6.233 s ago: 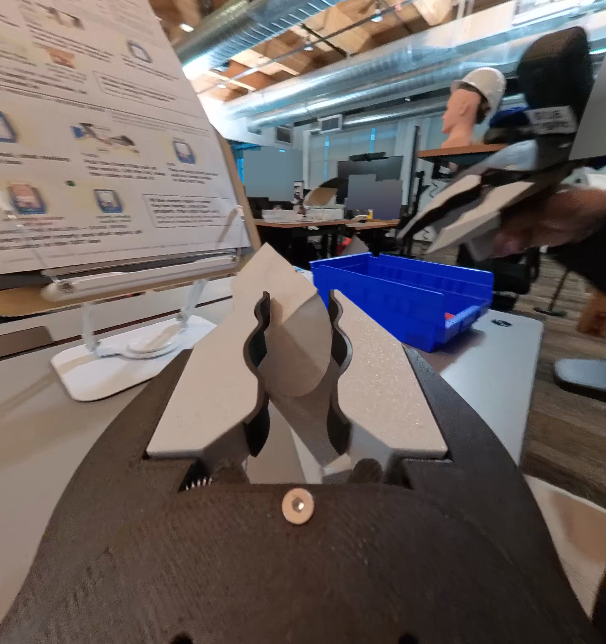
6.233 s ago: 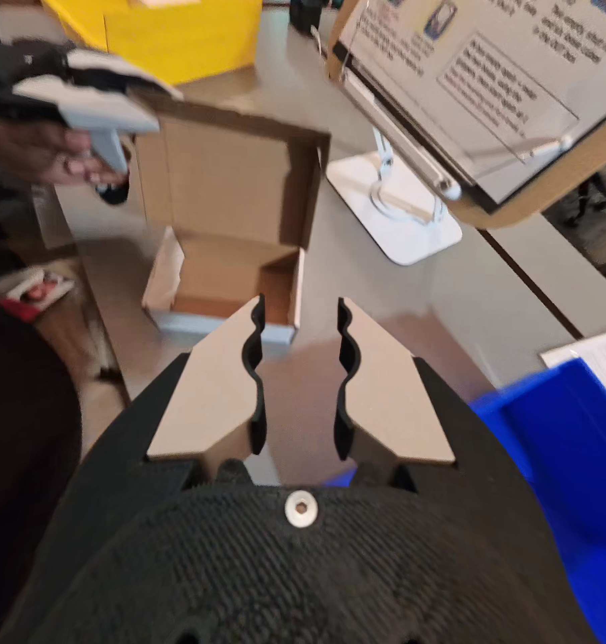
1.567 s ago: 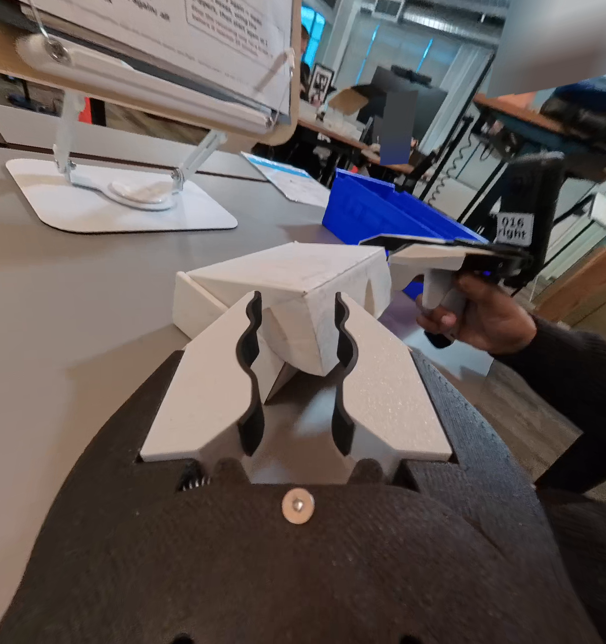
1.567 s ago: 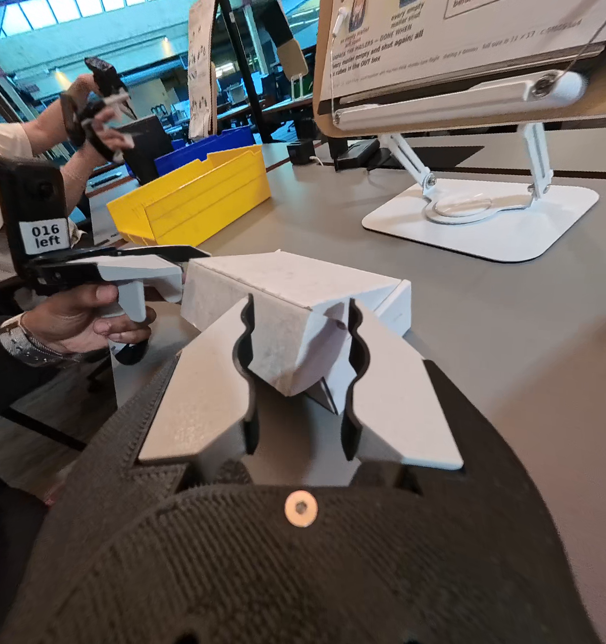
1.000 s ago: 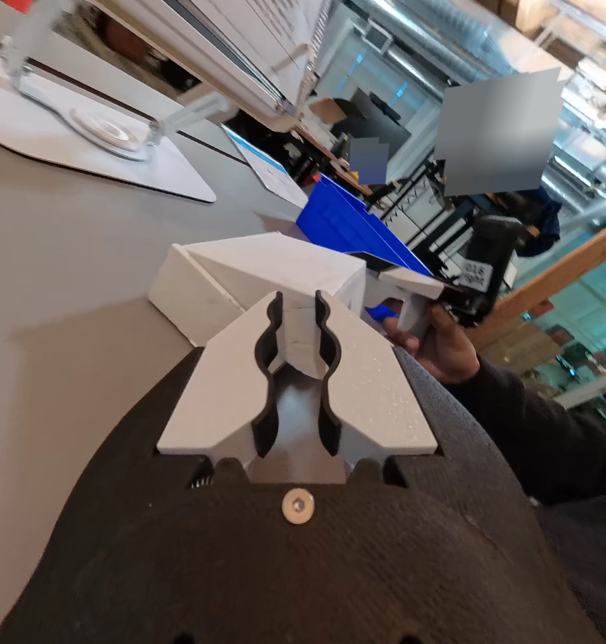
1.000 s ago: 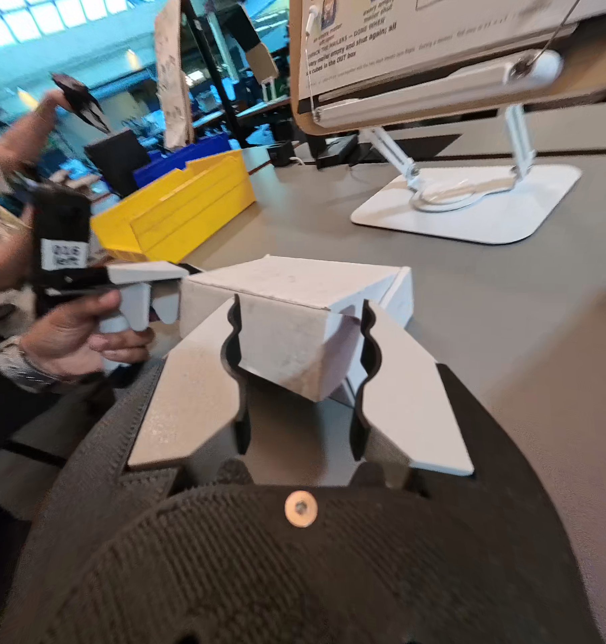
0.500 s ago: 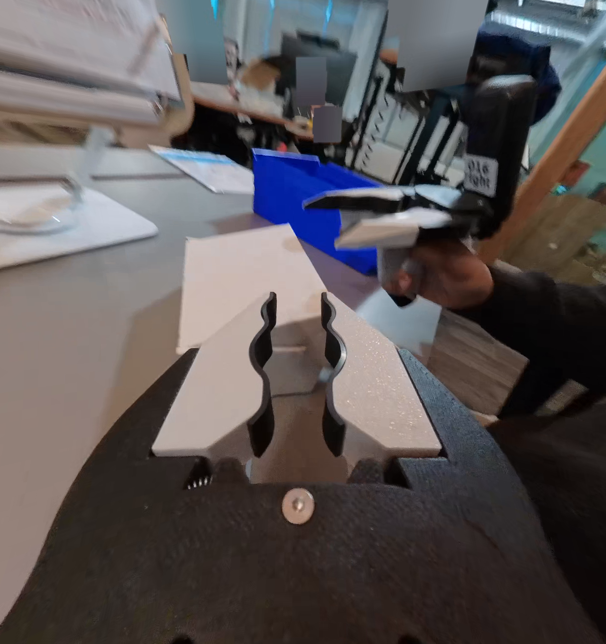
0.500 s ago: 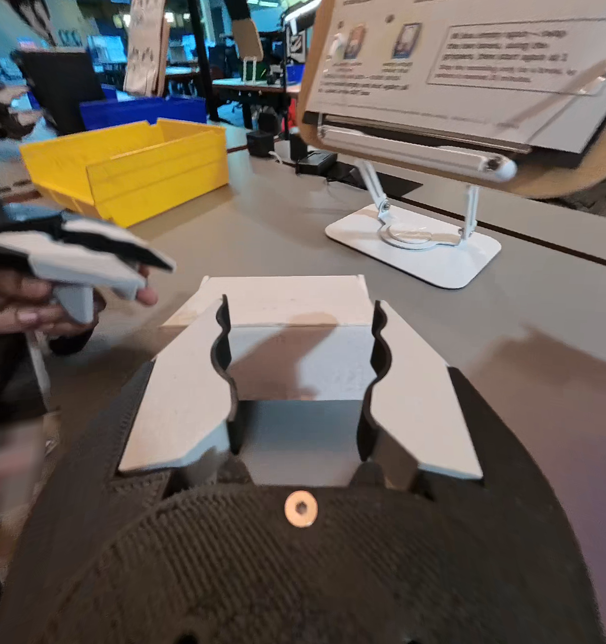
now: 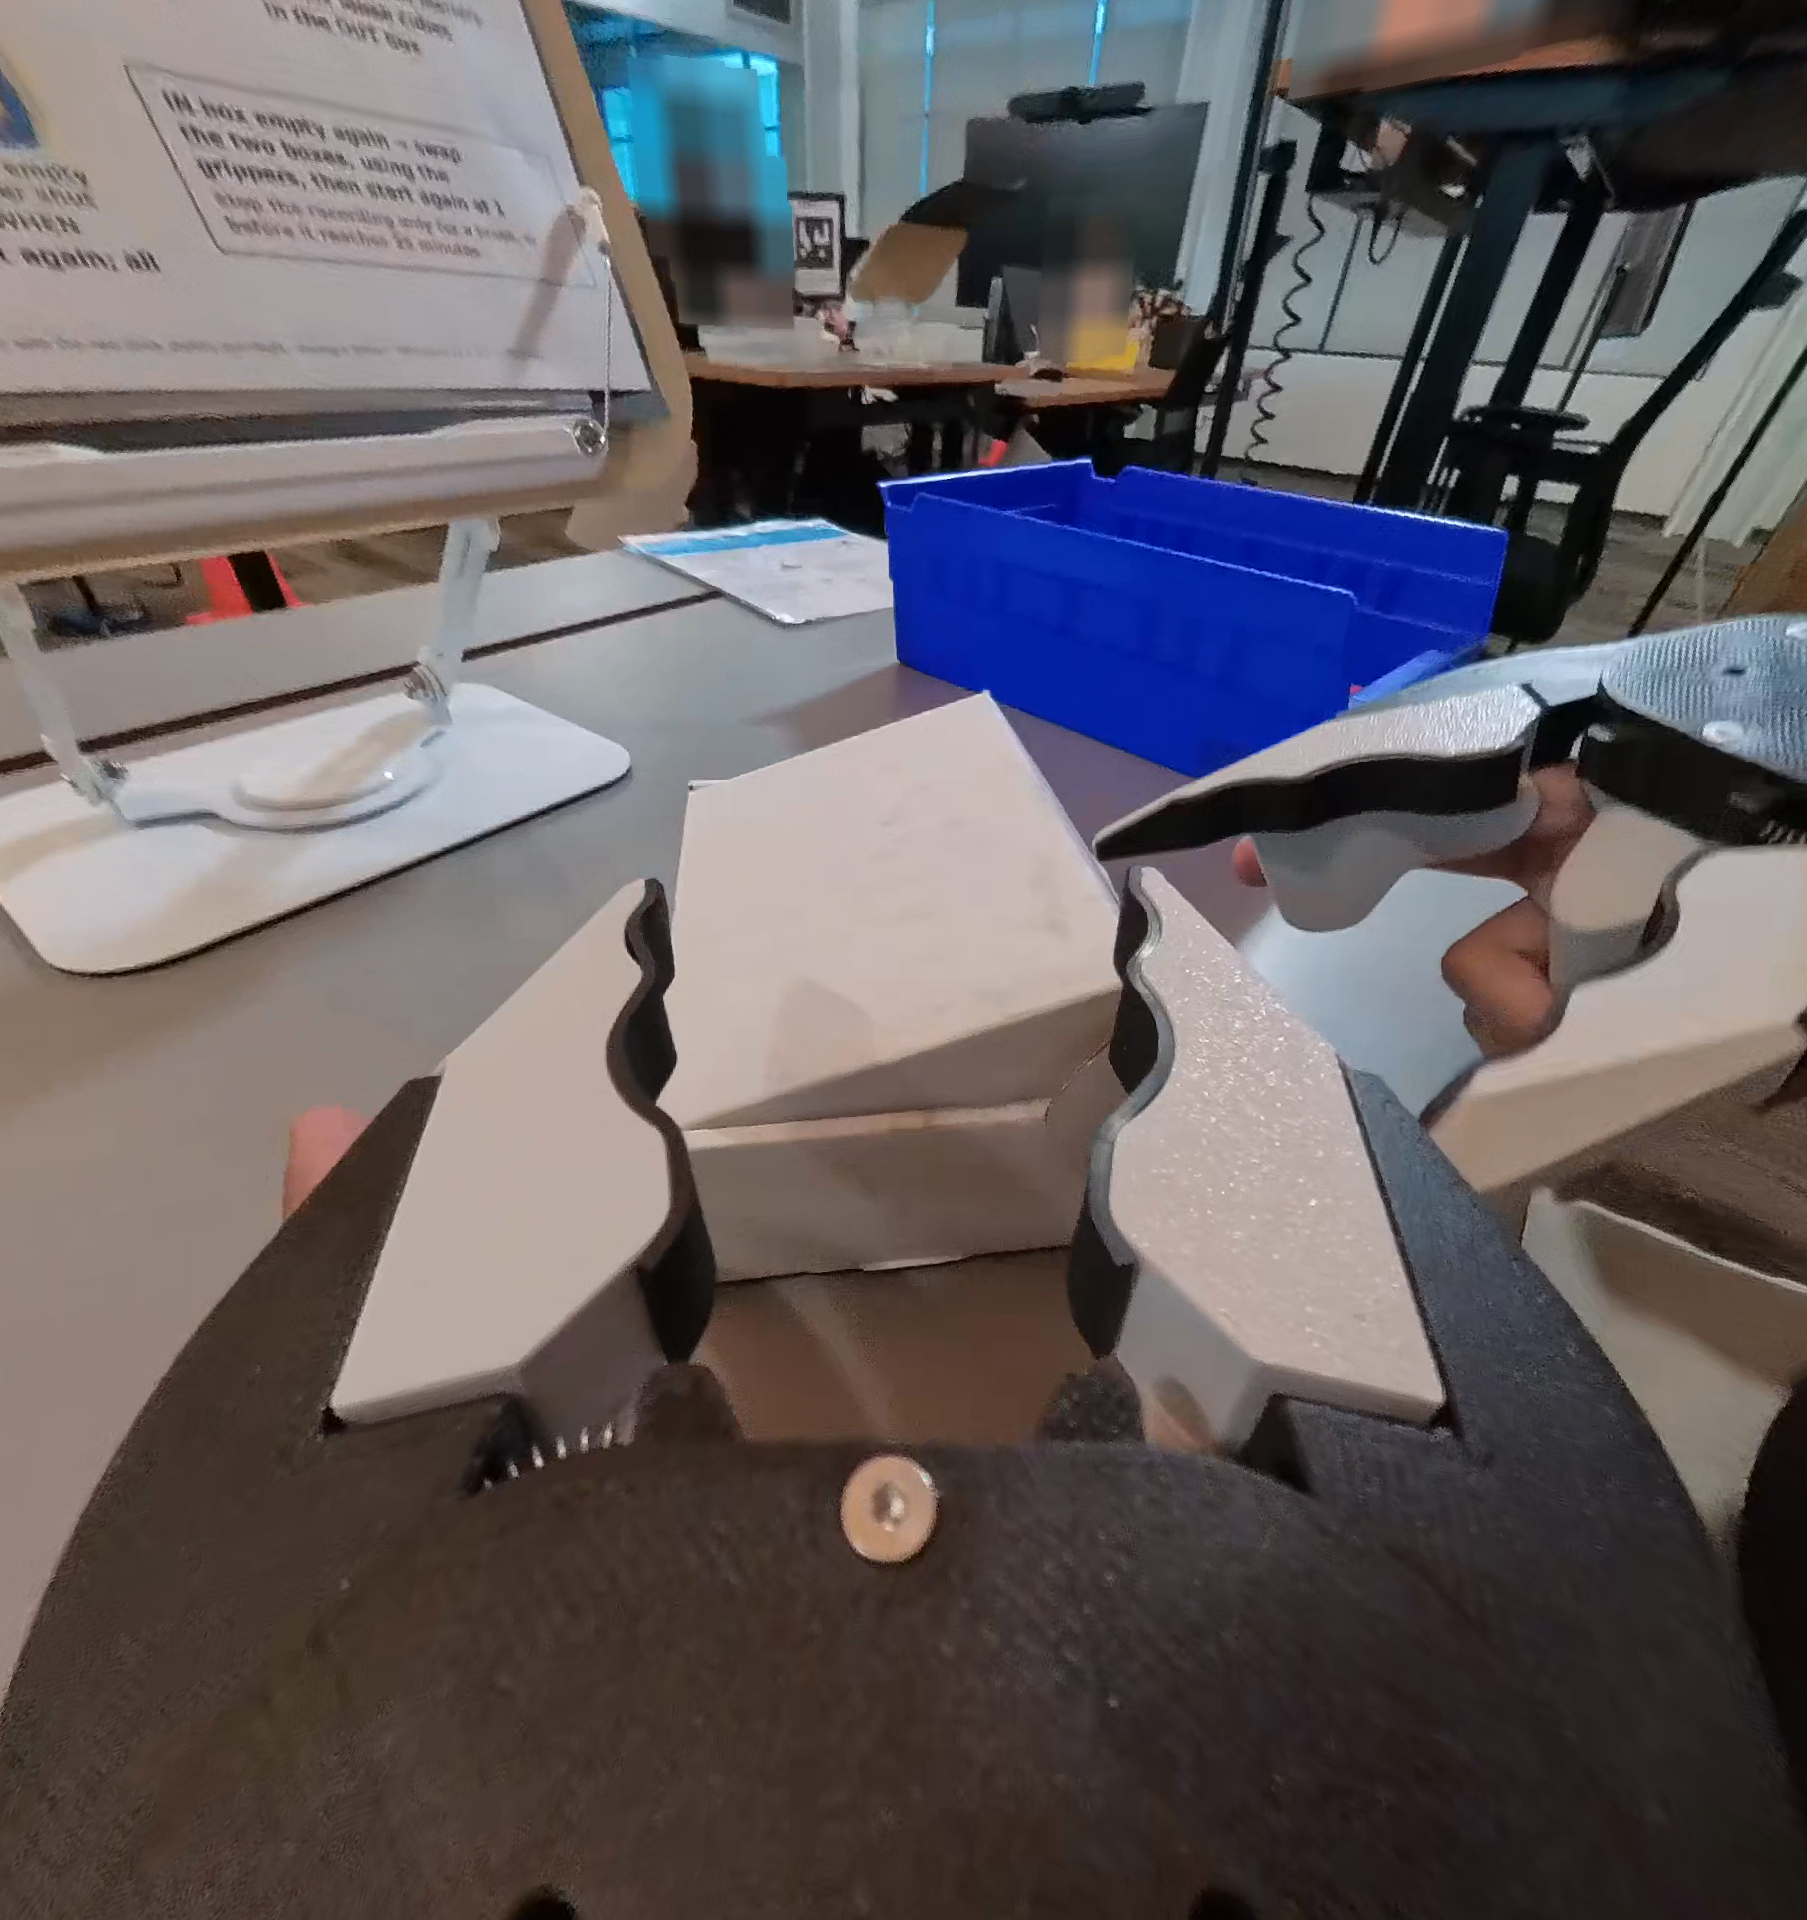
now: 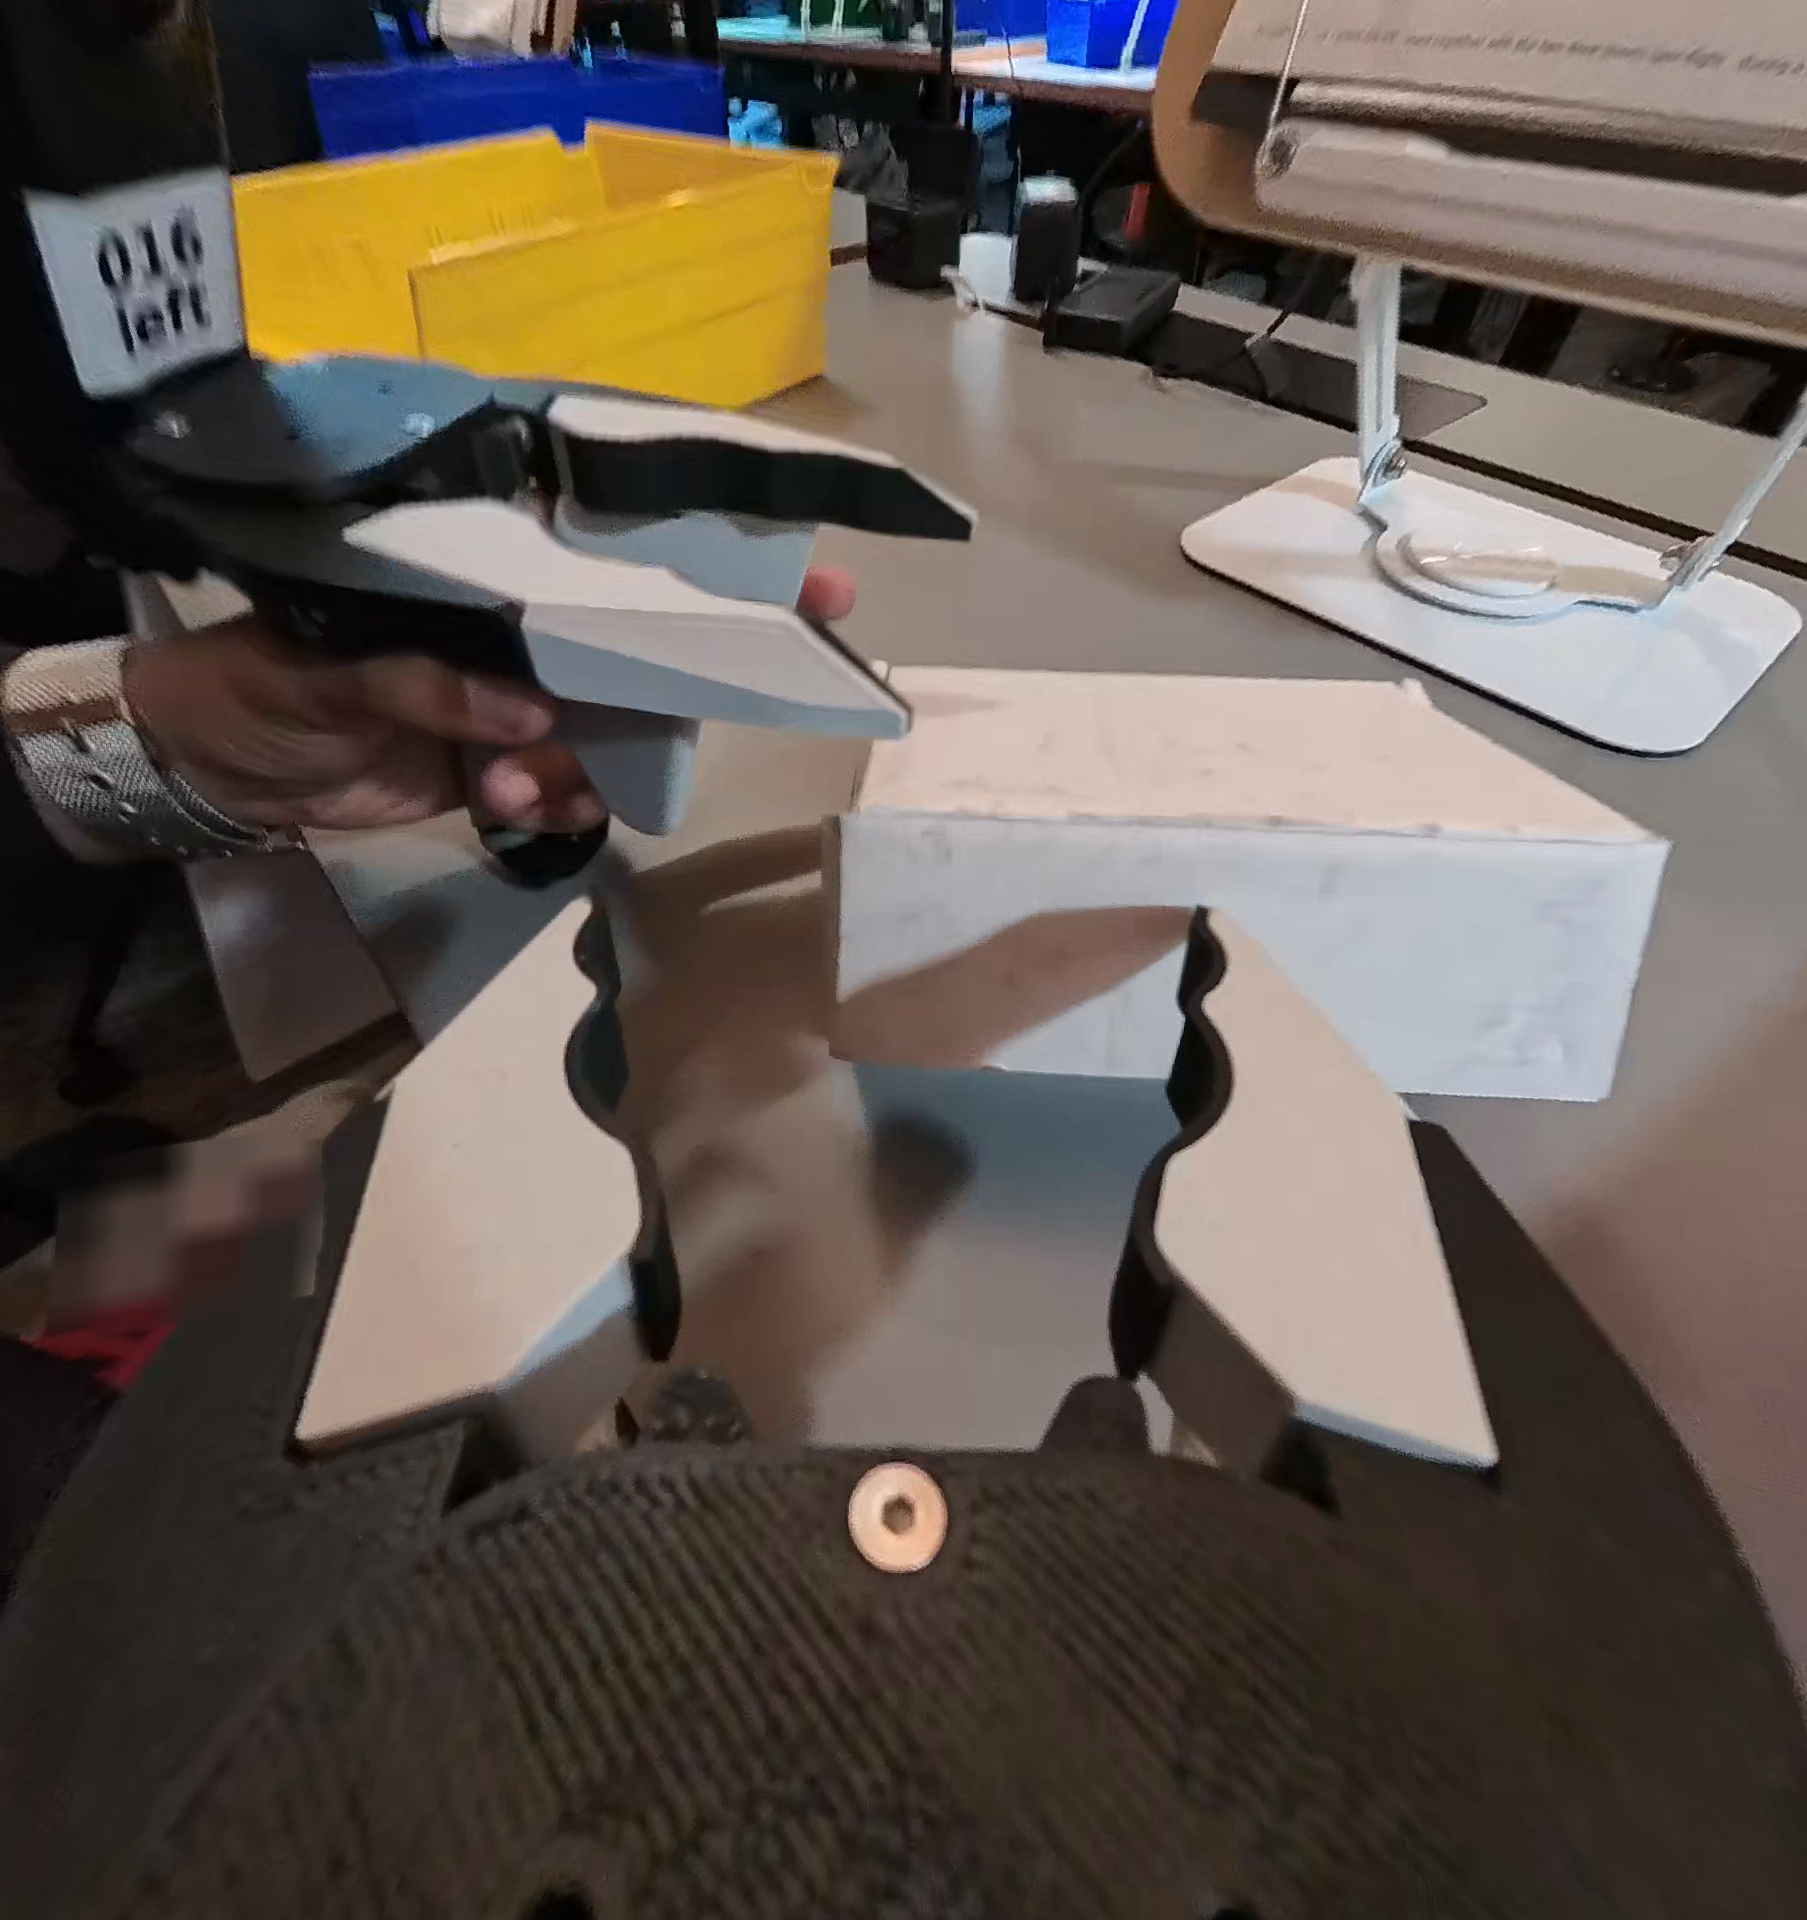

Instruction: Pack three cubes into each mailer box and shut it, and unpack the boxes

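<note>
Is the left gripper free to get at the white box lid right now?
Probably yes. The left gripper is open with the white box straight ahead between its tongs, and the right gripper sits off to one side.

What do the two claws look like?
Each claw has a rounded black textured body with one silver screw, and two pale grey fingers with wavy black inner edges. The left handle carries a white tag; a wristwatch shows there.

it was an open-plan office turned lab workspace: grey desks [image 9: 203, 1039], a blue parts bin [image 9: 1169, 613] and a yellow one [image 10: 566, 249], an instruction sheet on a white stand [image 9: 286, 790], monitors [image 9: 1086, 177] and office chairs [image 9: 1522, 457] stood behind, under tall windows.
</note>
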`<state>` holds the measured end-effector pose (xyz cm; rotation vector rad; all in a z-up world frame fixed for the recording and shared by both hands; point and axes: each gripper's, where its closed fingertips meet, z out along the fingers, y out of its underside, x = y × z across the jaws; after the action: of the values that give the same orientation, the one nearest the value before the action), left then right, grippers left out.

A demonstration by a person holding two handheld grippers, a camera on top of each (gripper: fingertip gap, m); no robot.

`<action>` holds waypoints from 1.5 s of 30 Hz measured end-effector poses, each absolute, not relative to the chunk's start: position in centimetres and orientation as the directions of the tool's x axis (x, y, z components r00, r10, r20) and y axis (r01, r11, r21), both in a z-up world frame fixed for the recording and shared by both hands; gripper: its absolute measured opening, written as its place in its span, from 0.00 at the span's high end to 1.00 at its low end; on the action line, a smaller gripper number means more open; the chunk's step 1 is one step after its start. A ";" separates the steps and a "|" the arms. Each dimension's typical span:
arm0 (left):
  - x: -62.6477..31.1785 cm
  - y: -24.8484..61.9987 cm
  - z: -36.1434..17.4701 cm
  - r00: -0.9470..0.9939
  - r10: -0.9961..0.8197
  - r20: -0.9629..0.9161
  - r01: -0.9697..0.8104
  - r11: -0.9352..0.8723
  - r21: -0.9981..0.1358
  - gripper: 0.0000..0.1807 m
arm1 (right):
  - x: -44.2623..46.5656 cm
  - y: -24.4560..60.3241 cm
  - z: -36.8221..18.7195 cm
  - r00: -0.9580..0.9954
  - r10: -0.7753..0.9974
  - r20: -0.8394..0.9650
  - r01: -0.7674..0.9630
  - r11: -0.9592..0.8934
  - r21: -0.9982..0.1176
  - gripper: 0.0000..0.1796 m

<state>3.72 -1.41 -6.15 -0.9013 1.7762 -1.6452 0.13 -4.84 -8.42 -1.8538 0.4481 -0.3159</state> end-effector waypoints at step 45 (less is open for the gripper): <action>2.4 -3.7 -10.4 -0.621 -0.646 -0.445 0.025 0.550 -0.835 0.78 | 4.3 -9.2 -9.6 0.862 -0.424 0.278 0.016 -0.524 -0.852 0.93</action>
<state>2.44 -3.71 -10.37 -0.4993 2.0088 -1.0980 4.30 -9.23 -9.62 -2.0591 0.2966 -0.5705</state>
